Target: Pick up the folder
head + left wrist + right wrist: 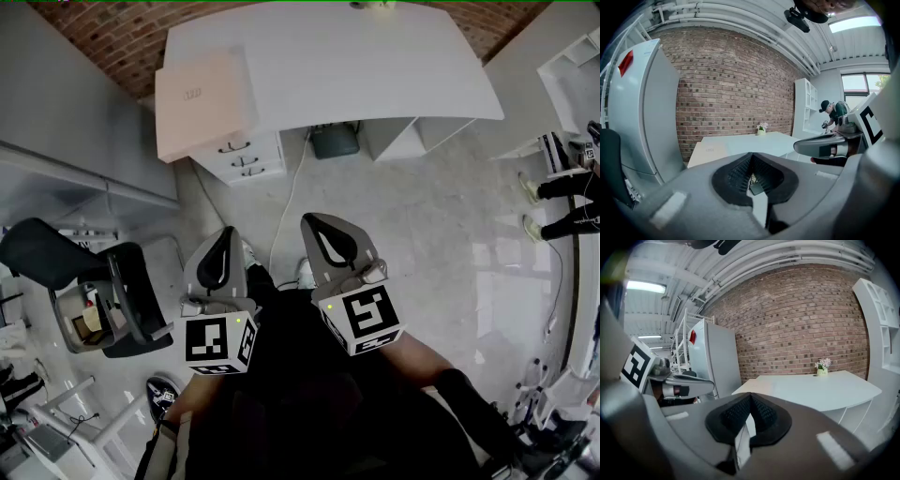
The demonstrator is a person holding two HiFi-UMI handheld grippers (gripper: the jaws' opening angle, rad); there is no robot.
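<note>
The folder [202, 101] lies flat on the left end of the white desk [375, 66]. It is a pale pinkish-beige slab at the corner, right over the drawer unit [239, 159]. Nothing is touching it. The rest of the desktop is mostly bare, save a small pot of flowers [761, 129] at the far edge against the brick wall [731, 89]. Under the desk sits a dark box [335, 141], and a white cable [286, 216] trails from there across the pale floor toward the person.

Both grippers are held low in front of the person's body, well apart from the desk and the folder, side by side and pointing toward it. The left gripper [225, 234] has its jaws pressed together with nothing between them (its own view shows the dark pads meeting along a thin seam). The right gripper [312, 223] is the same, pads together and empty.

To the left stands a black office chair [56, 253], and beyond it a tall white cabinet [642, 108]. Off to the right a second person [834, 112] in a cap bends over something by the white shelving.
</note>
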